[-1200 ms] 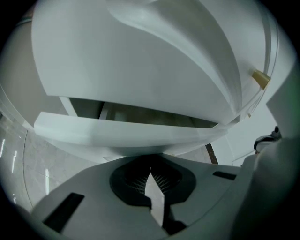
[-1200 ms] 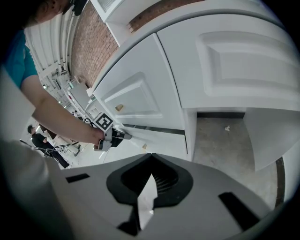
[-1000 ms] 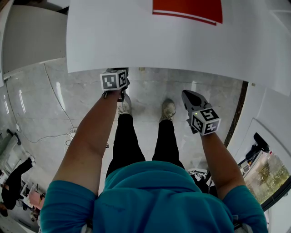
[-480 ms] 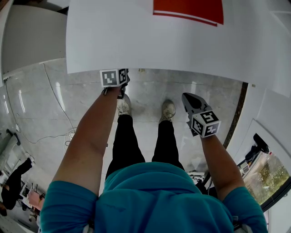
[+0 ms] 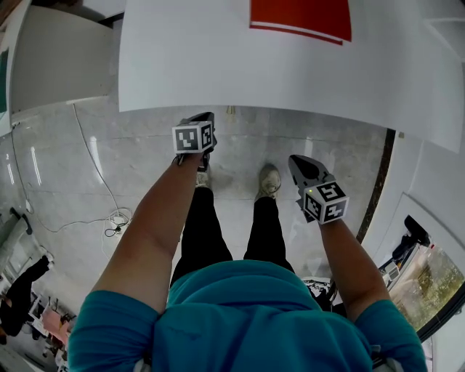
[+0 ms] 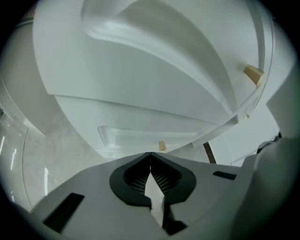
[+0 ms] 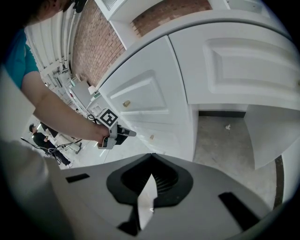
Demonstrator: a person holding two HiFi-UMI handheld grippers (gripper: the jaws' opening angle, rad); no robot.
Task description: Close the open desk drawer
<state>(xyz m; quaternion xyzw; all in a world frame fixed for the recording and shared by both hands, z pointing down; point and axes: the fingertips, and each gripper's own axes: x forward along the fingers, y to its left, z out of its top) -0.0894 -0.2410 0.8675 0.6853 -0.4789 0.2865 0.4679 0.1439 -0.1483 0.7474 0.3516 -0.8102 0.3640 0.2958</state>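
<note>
Tongs both pinching shut, empty; left tongs (image 5: 204,118) hovering near drawer (image 6: 140,84), right tongs (image 5: 298,163) hanging aside; closing push seemingly not begun.

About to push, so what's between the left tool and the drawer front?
Nothing: the right gripper view shows a bare gap between the left tool and the drawer front.

lit: bright, even | glare: streaks on floor (image 5: 33,163) | edges: fisheye warp, dark corners

A white cable (image 5: 115,216) trails over the grey floor (image 5: 58,182) at left (coiled mid-left); a red sheet (image 5: 300,18) lies top centre
</note>
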